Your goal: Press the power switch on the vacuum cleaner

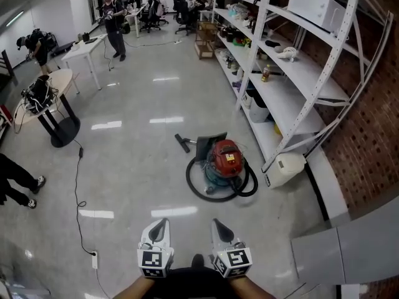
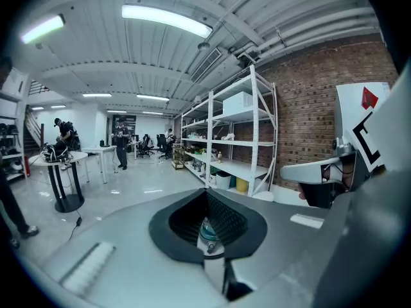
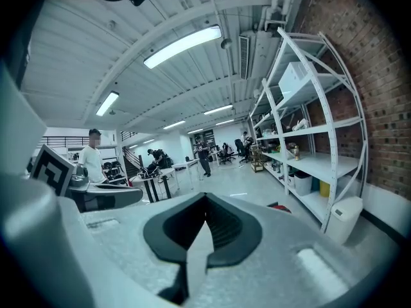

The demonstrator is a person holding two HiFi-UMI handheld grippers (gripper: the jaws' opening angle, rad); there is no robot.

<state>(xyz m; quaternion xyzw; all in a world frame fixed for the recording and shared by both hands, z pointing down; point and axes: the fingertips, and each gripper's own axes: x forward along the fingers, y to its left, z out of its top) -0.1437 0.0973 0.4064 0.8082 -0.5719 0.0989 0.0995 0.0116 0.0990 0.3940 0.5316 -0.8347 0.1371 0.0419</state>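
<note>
Vacuum cleaner (image 1: 225,161): a canister type with a red top and a teal body, standing on the glossy floor (image 1: 137,167) just right of centre in the head view. Its black hose (image 1: 198,189) lies coiled round the body, and a black floor nozzle (image 1: 182,143) rests to its upper left. The power switch cannot be made out at this range. The unit sits near the foot of the white shelving rack (image 1: 299,73) that fills the right of the frame, with a white bin (image 1: 285,169) lying just to its right.

Left gripper (image 1: 162,224): at bottom centre of the head view, well apart from the vacuum cleaner. In the left gripper view its jaws are pressed together at the tips with nothing between them; the teal body shows only through the opening behind the tips.

Right gripper (image 1: 217,224): beside the left, also at bottom centre and also well short of the machine. In the right gripper view its jaws meet at the tips and pinch nothing; a sliver of the red top shows at right of centre.

Other items: a cable (image 1: 78,185) trails over the floor at the left, a round table (image 1: 56,83) stands at the upper left, and a person (image 1: 114,23) stands beyond it.
</note>
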